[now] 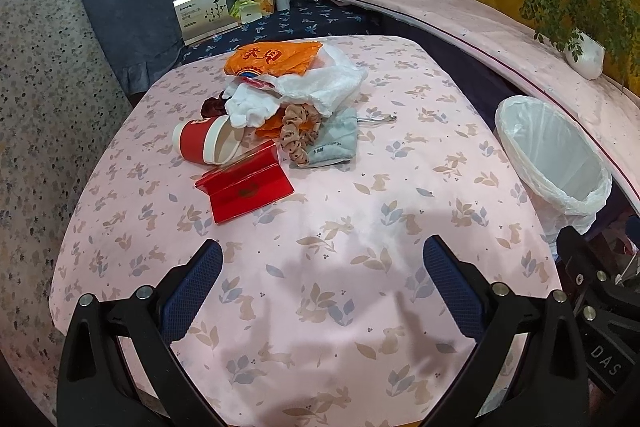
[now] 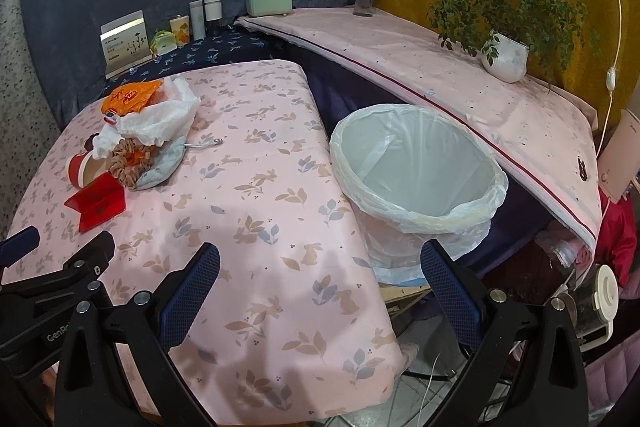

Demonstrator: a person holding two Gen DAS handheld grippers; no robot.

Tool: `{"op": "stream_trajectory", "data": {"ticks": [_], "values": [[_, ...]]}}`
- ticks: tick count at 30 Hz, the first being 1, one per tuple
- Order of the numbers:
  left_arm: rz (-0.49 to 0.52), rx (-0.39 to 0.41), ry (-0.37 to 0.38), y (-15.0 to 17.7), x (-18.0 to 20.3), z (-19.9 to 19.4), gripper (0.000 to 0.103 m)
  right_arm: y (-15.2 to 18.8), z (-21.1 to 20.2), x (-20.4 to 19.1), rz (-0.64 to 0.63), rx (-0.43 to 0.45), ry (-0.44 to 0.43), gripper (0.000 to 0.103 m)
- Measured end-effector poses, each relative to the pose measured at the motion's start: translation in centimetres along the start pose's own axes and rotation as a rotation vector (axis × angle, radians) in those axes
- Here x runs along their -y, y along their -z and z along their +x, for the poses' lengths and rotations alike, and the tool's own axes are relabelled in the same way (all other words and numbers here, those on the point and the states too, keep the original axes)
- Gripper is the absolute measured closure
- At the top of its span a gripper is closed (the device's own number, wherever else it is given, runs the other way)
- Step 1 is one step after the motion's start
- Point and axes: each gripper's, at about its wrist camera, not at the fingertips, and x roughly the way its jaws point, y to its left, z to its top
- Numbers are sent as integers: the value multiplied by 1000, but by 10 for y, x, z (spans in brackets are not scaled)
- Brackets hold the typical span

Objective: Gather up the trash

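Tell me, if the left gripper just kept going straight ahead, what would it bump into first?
Probably the red folded card, the nearest piece of the trash pile. The left gripper is open over bare tablecloth; depth is hard to judge.

Table pile upper left of the frame: one red paper cup (image 1: 208,143), one red card folder (image 1: 245,187), one orange bag (image 1: 272,61), one white plastic bag (image 1: 324,83), two scrunchies, one grey pouch (image 1: 334,143); one lined bin (image 2: 420,163) centre right; two plants on shelf
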Motion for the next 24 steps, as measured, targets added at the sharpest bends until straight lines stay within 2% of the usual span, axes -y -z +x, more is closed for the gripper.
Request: {"op": "stream_trajectory", "data": {"ticks": [17, 24], "values": [[-2, -1, 46, 1, -1, 8, 7, 1, 7, -1, 28, 11, 35, 7], [-77, -14, 21, -7, -30, 26, 7, -4, 13, -6, 29, 15, 35, 7]]}}
